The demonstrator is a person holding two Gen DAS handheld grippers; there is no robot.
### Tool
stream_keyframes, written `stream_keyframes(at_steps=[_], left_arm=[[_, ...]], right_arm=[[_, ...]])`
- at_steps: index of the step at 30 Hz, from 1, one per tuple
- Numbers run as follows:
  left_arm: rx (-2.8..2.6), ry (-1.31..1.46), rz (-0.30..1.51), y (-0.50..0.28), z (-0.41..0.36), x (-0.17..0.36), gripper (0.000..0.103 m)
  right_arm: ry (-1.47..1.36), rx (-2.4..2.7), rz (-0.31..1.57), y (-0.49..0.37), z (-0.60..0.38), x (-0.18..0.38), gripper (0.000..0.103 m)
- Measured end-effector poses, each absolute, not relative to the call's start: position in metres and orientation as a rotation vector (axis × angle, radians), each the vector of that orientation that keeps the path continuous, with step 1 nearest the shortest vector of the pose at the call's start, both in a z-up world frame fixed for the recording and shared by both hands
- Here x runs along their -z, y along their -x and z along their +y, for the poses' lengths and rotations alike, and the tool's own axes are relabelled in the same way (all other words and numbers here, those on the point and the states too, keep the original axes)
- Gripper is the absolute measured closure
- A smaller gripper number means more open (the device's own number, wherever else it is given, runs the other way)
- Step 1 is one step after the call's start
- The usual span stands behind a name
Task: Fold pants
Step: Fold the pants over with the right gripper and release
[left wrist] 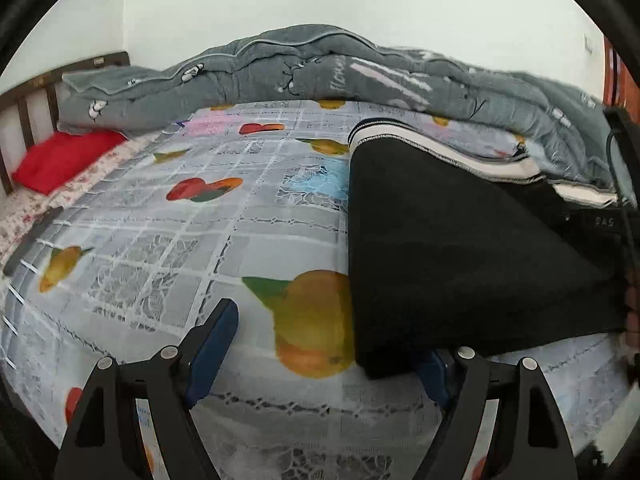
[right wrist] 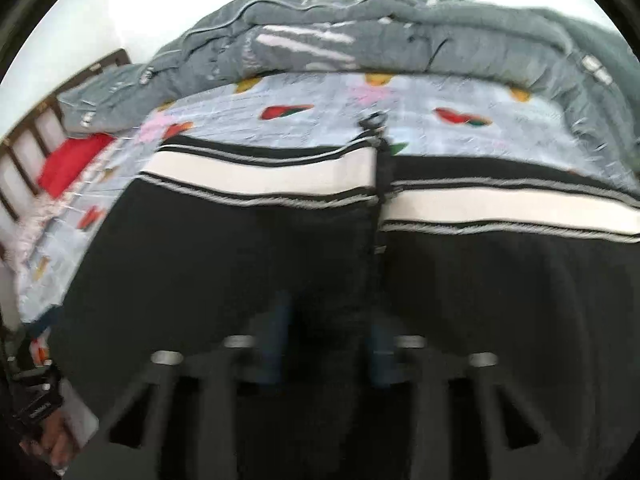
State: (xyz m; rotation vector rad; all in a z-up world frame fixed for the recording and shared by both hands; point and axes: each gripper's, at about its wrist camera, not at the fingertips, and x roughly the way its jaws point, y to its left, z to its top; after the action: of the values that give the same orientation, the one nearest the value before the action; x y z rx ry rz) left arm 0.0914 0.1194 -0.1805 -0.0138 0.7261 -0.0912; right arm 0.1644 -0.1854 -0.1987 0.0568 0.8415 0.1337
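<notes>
Black pants (left wrist: 460, 240) with white and black striped bands lie folded on the bed's fruit-print sheet (left wrist: 180, 240). In the left wrist view my left gripper (left wrist: 324, 344) is open, its left finger (left wrist: 212, 340) over the sheet and its right finger hidden under the pants' near corner. In the blurred right wrist view the pants (right wrist: 240, 264) fill the frame, the striped band (right wrist: 260, 176) across the far side. My right gripper (right wrist: 324, 340) hangs over the black cloth with its blue pads apart; nothing shows between them.
A rolled grey quilt (left wrist: 320, 68) lies along the far side of the bed. A red pillow (left wrist: 64, 160) sits at the left by the dark wooden headboard (left wrist: 24, 120). A white wall stands behind.
</notes>
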Motion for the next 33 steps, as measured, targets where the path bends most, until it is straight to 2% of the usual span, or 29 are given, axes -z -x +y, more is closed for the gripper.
stream_keyframes(at_steps=[2, 7, 9, 12, 16, 22, 27, 29, 33], left_arm=[[0.112, 0.039, 0.731, -0.089, 0.127, 0.176, 0.022], [0.17, 0.013, 0.734, -0.084, 0.12, 0.174, 0.022], [0.149, 0.0, 0.734, -0.084, 0.112, 0.176, 0.022], [0.131, 0.014, 0.744, -0.087, 0.11, 0.178, 0.022], [0.163, 0.019, 0.735, -0.072, 0.12, 0.174, 0.022], [0.217, 0.07, 0.68, -0.044, 0.136, 0.159, 0.023], [0.174, 0.074, 0.68, -0.08, 0.108, 0.133, 0.023], [0.164, 0.055, 0.708, -0.094, 0.091, 0.134, 0.023], [0.163, -0.035, 0.85, -0.106, 0.061, 0.173, 0.023]], right_arm=[[-0.117, -0.163, 0.826, -0.161, -0.197, 0.193, 0.091], [-0.202, -0.158, 0.699, -0.133, -0.23, 0.167, 0.092], [-0.194, -0.131, 0.723, -0.136, -0.24, 0.172, 0.092], [-0.256, -0.135, 0.862, -0.158, -0.249, 0.201, 0.089], [-0.199, -0.105, 0.834, -0.137, -0.25, 0.184, 0.079], [-0.086, -0.077, 0.723, -0.073, -0.259, 0.166, 0.077], [-0.038, -0.052, 0.793, -0.064, -0.256, 0.203, 0.078], [-0.011, -0.053, 0.78, -0.057, -0.254, 0.202, 0.079], [-0.072, -0.09, 0.746, -0.045, -0.267, 0.179, 0.079]])
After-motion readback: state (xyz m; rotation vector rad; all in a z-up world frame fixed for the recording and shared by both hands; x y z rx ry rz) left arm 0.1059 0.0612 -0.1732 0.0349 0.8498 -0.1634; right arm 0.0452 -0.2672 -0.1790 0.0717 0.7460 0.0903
